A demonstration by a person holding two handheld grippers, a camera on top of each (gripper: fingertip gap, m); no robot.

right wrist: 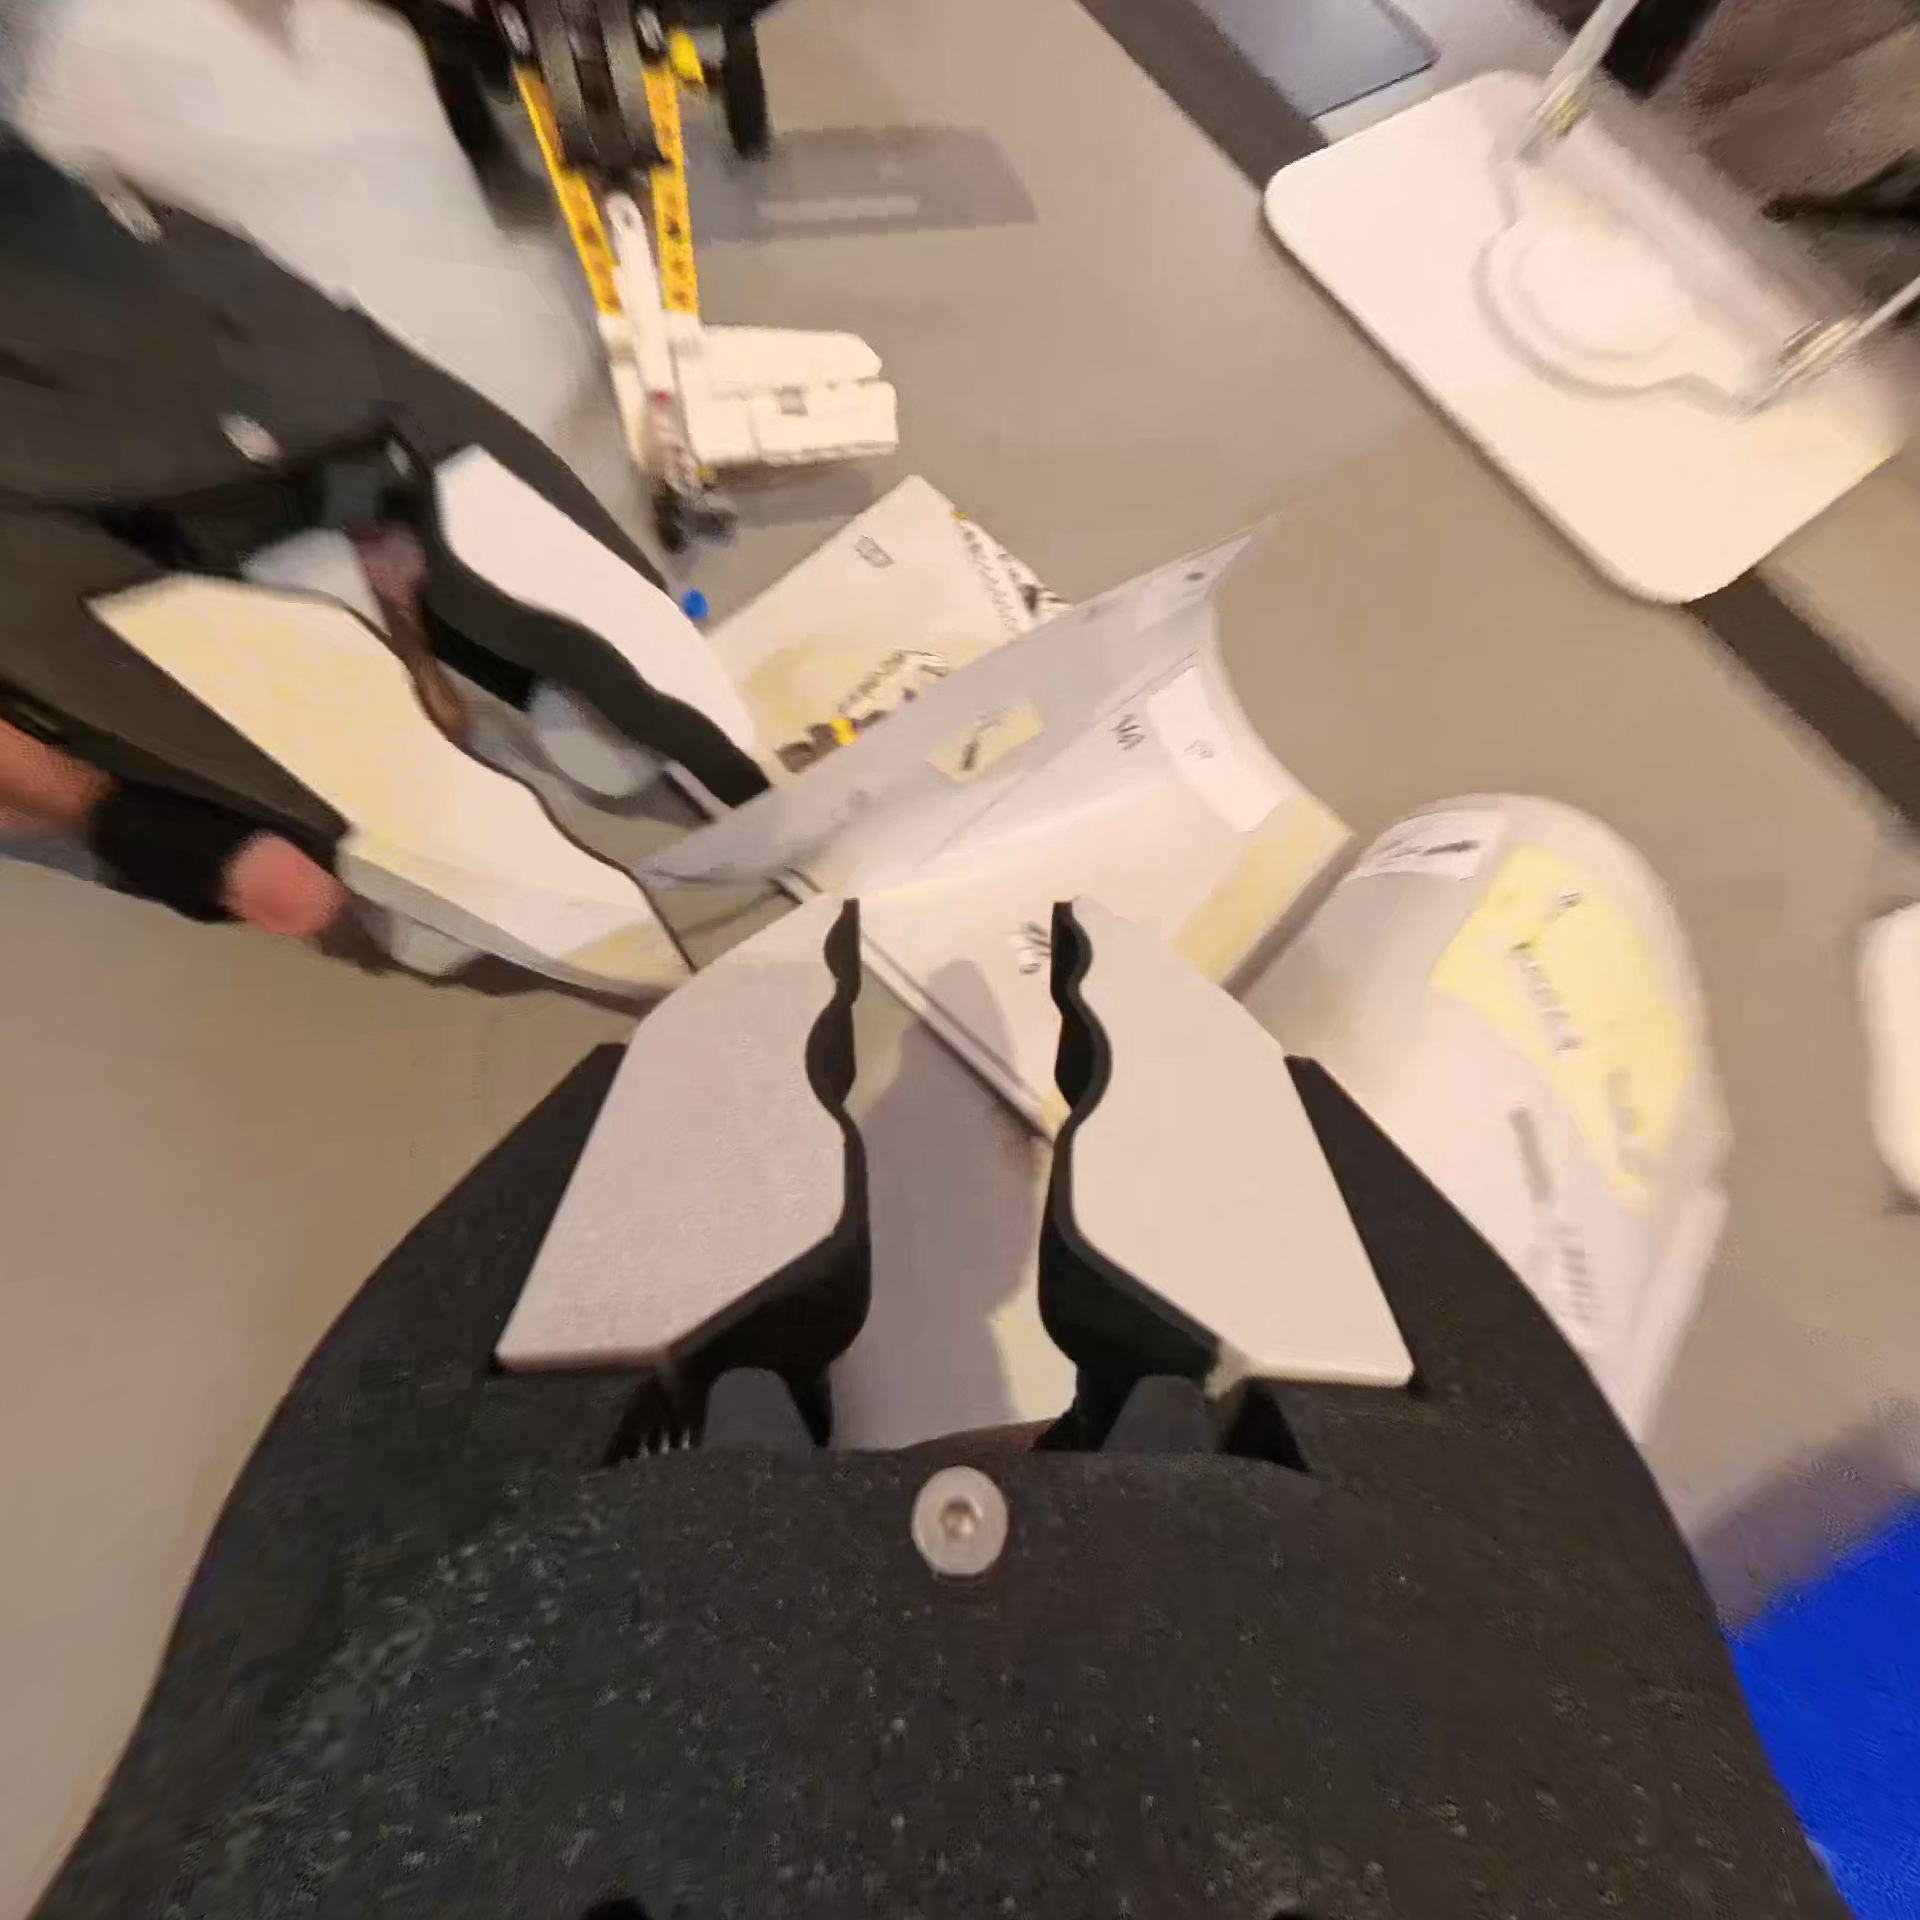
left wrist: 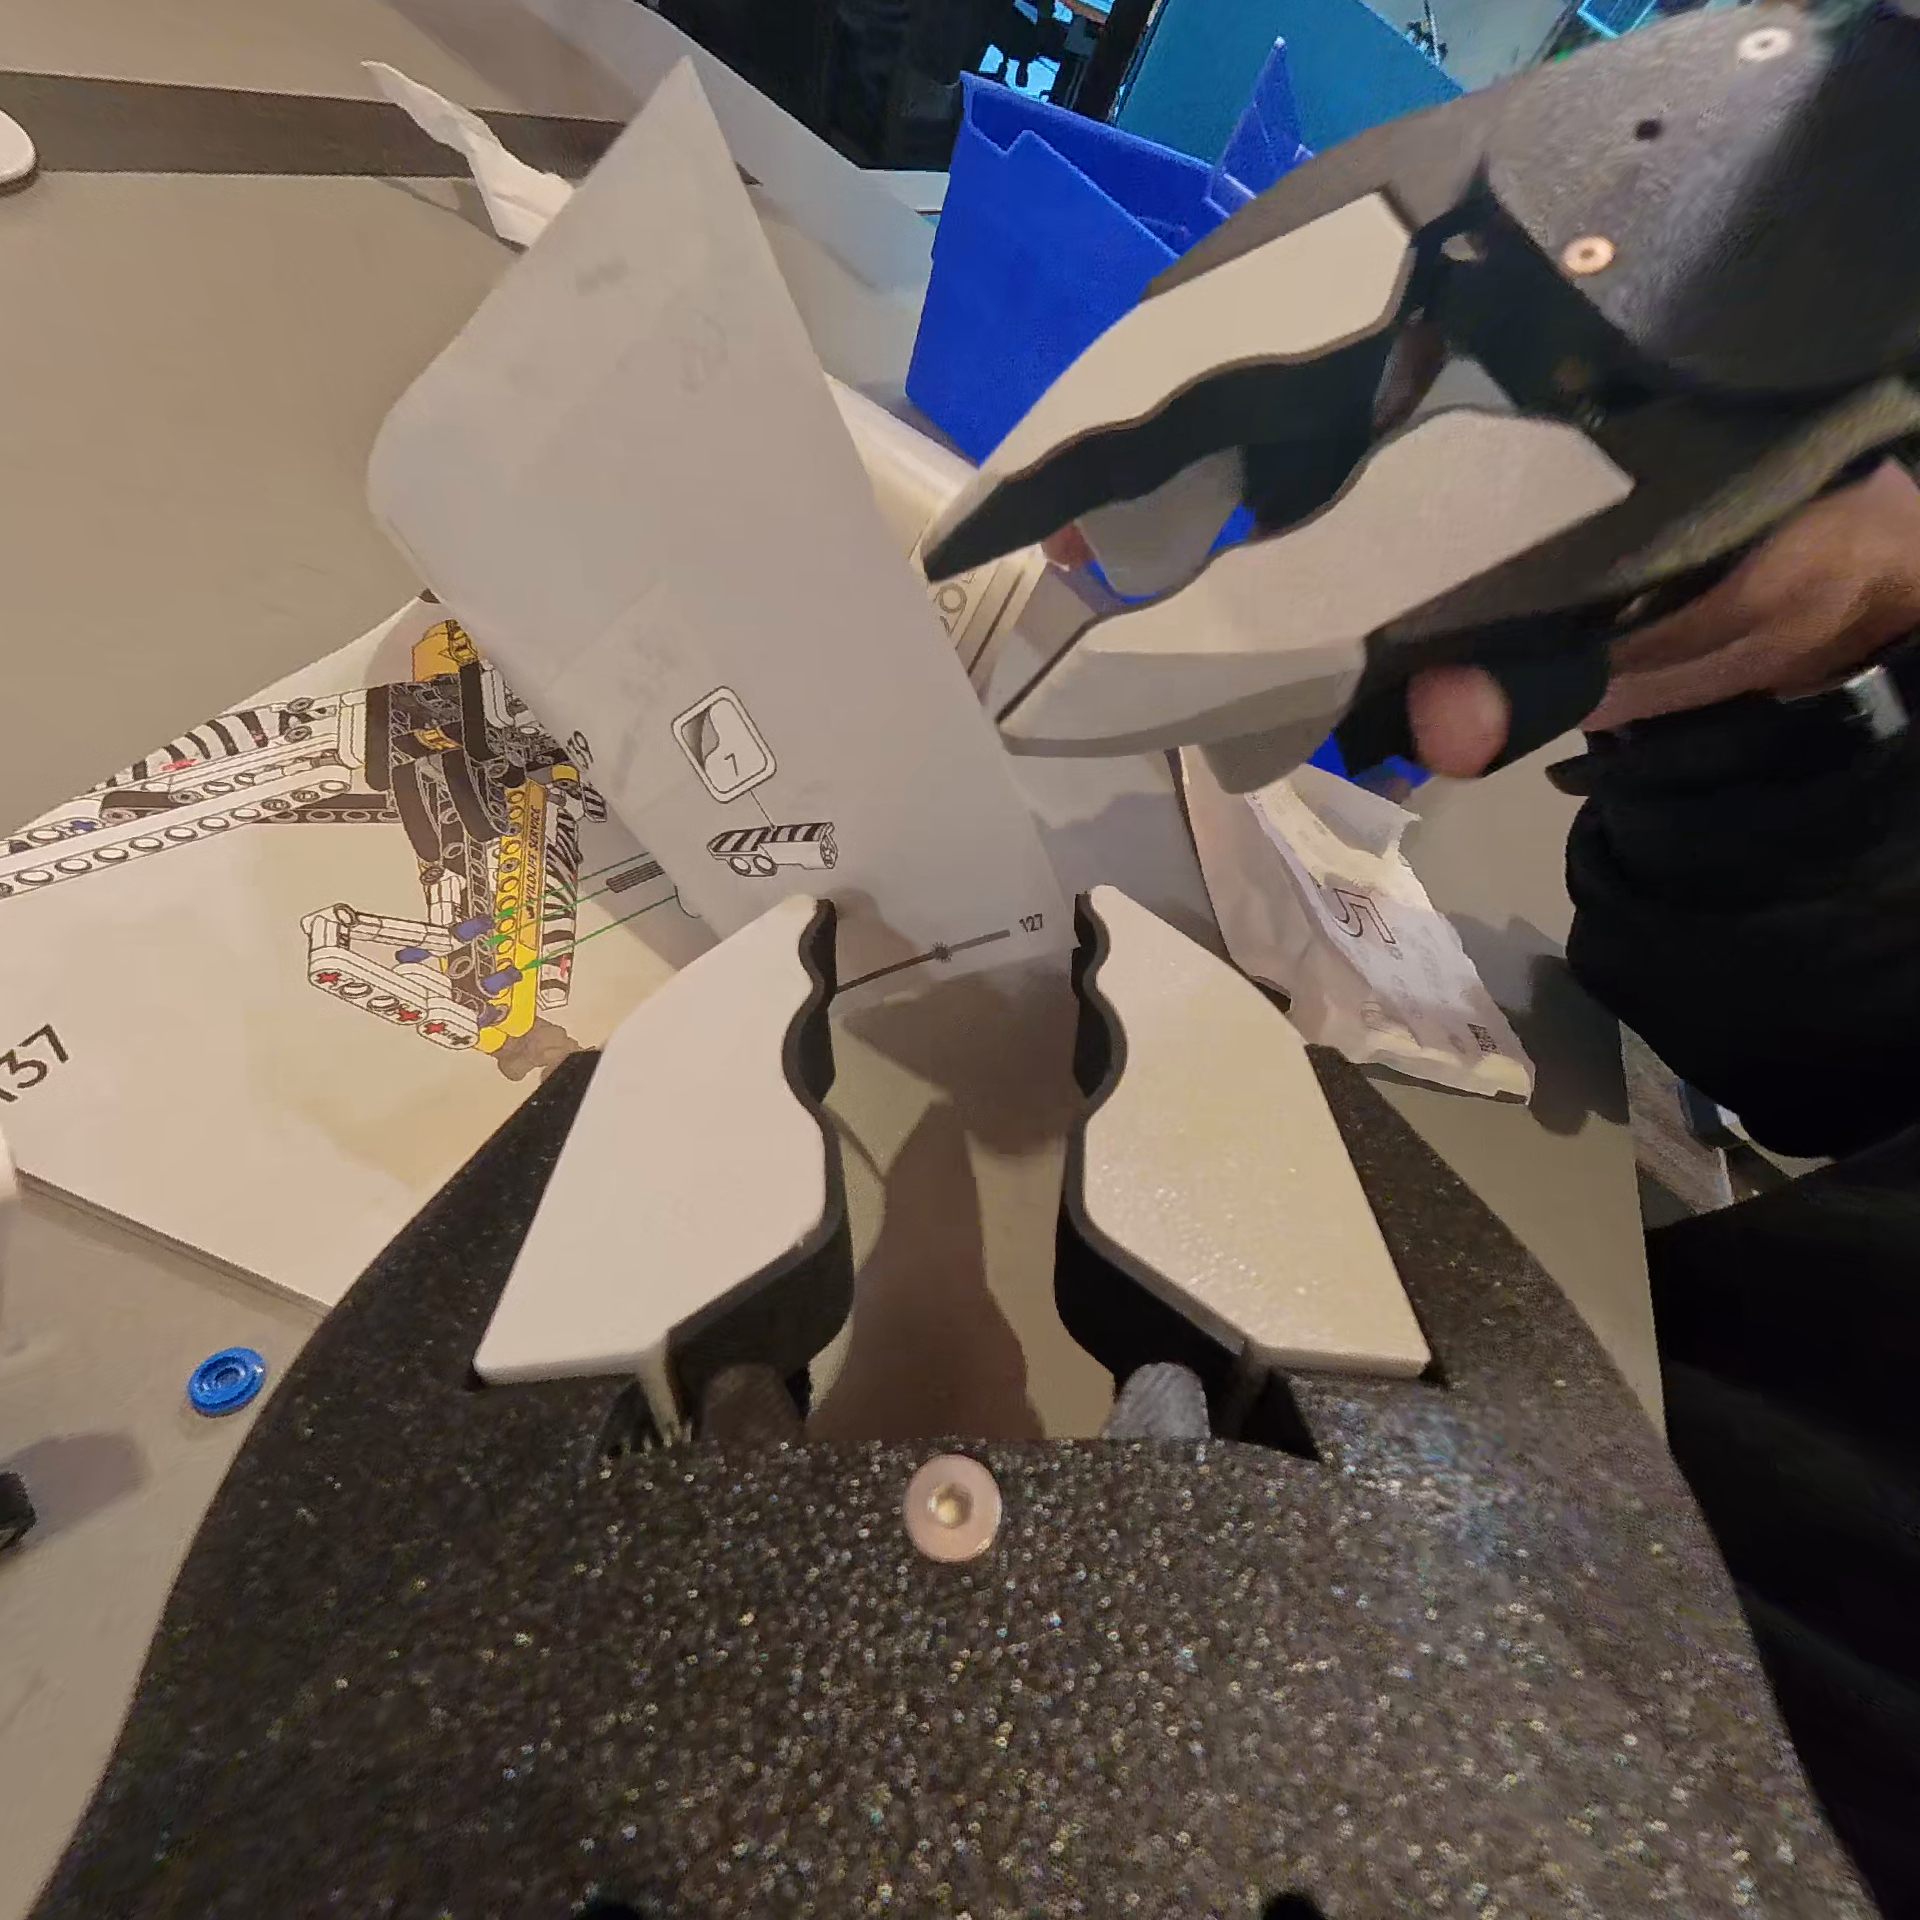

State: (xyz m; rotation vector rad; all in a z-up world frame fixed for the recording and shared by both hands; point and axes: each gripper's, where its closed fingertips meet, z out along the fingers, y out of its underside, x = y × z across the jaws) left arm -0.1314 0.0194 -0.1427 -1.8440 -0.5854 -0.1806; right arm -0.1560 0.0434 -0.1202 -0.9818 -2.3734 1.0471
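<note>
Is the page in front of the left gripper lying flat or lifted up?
Lifted: the loose page stands curled above the open instruction booklet, its lower edge just beyond the left gripper's spread fingers.

Thin matt white paper pages (left wrist: 665, 540) curled above the smooth grey counter (left wrist: 156, 416), beside a glossy blue plastic bin (left wrist: 1039, 281) and grainy black gripper bodies.

A loose page (left wrist: 665, 582) stands over the open booklet (left wrist: 260, 997).

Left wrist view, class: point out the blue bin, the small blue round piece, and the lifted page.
Blue bin (left wrist: 1029, 281), left wrist view: its front wall.
Blue round piece (left wrist: 227, 1380), left wrist view: its centre.
Lifted page (left wrist: 665, 540), left wrist view: the middle of its grey back.
</note>
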